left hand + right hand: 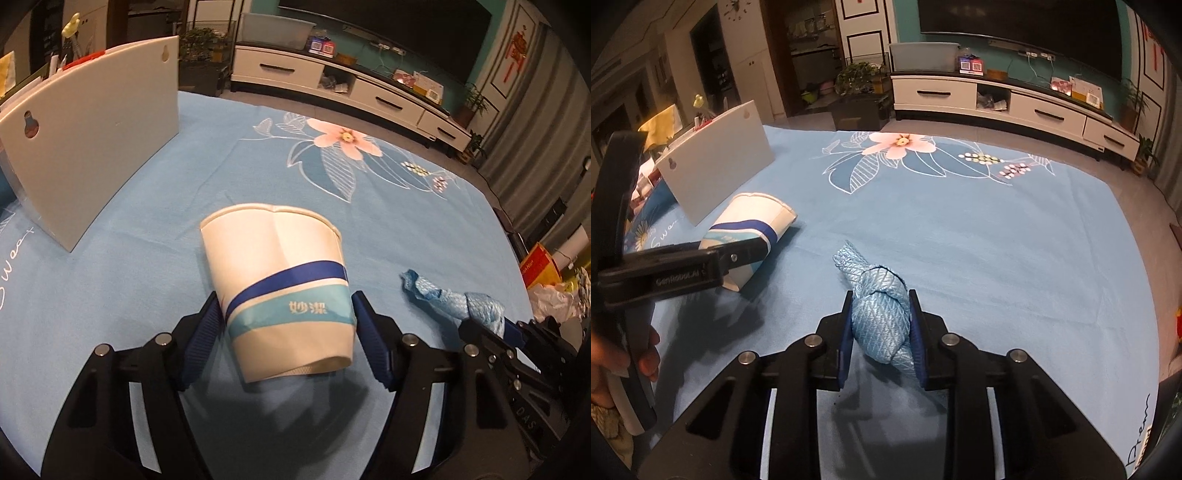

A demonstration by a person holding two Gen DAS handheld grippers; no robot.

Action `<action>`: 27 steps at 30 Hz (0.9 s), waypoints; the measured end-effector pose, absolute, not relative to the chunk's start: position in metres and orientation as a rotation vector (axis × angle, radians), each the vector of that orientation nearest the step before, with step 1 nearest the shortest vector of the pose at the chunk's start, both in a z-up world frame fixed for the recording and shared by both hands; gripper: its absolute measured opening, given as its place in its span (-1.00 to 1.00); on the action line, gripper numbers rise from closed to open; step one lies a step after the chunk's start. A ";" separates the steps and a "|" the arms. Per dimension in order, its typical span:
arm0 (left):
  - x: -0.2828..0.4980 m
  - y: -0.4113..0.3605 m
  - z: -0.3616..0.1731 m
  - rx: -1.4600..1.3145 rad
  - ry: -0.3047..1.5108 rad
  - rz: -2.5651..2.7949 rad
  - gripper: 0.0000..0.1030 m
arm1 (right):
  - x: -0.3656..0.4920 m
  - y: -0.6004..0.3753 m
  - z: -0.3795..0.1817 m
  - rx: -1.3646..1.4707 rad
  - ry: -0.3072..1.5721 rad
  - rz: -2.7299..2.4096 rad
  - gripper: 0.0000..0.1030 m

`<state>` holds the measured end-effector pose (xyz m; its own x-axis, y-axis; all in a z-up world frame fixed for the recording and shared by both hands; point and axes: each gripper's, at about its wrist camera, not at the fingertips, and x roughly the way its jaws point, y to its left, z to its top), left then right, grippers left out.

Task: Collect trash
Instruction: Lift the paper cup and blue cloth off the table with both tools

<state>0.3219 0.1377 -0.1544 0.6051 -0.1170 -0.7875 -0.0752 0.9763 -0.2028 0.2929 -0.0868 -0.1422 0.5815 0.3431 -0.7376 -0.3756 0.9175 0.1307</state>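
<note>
Right wrist view: our right gripper (881, 325) has its pads pinched on the knotted blue bag (877, 314), low over the blue cloth (997, 240). Left wrist view: our left gripper (288, 325) brackets the lying paper cup (284, 295), pads at its sides, beside the white board (92, 147).

The cup (284, 299) is cream-white with a dark blue band, a light turquoise band below it and pale lettering. The bag (881, 317) is shiny light blue with a fine diamond weave. The cloth (997, 236) is sky blue, printed with a pink flower, dark blue outlined leaves and small dotted clusters. The board (92, 155) is plain off-white. Both grippers are black with dark blue pads (373, 339).
</note>
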 end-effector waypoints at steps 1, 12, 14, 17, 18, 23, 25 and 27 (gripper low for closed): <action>0.320 0.135 -0.152 -0.216 0.917 -0.029 0.37 | 0.292 -0.088 -0.142 -0.037 0.853 0.416 -0.47; 0.288 0.117 -0.127 -0.181 0.861 -0.074 0.37 | 0.266 -0.108 -0.126 0.007 0.834 0.386 -0.47; 0.280 0.112 -0.123 -0.171 0.853 -0.082 0.37 | 0.258 -0.113 -0.123 0.016 0.833 0.380 -0.47; 0.266 0.105 -0.116 -0.164 0.844 -0.097 0.37 | 0.246 -0.121 -0.119 0.029 0.831 0.370 -0.47; 0.263 0.102 -0.115 -0.163 0.841 -0.101 0.37 | 0.241 -0.125 -0.118 0.034 0.829 0.366 -0.47; 0.237 0.087 -0.104 -0.149 0.824 -0.132 0.37 | 0.217 -0.139 -0.112 0.059 0.824 0.351 -0.47; 0.228 0.081 -0.100 -0.140 0.819 -0.145 0.37 | 0.207 -0.145 -0.110 0.065 0.824 0.347 -0.47; 0.217 0.073 -0.095 -0.127 0.812 -0.157 0.37 | 0.196 -0.151 -0.108 0.071 0.822 0.342 -0.47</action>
<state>0.2168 0.0734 -0.0955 0.6778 -0.1874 -0.7110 0.0904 0.9809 -0.1723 0.1959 -0.1513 -0.1075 0.6290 0.3256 -0.7059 -0.2714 0.9429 0.1931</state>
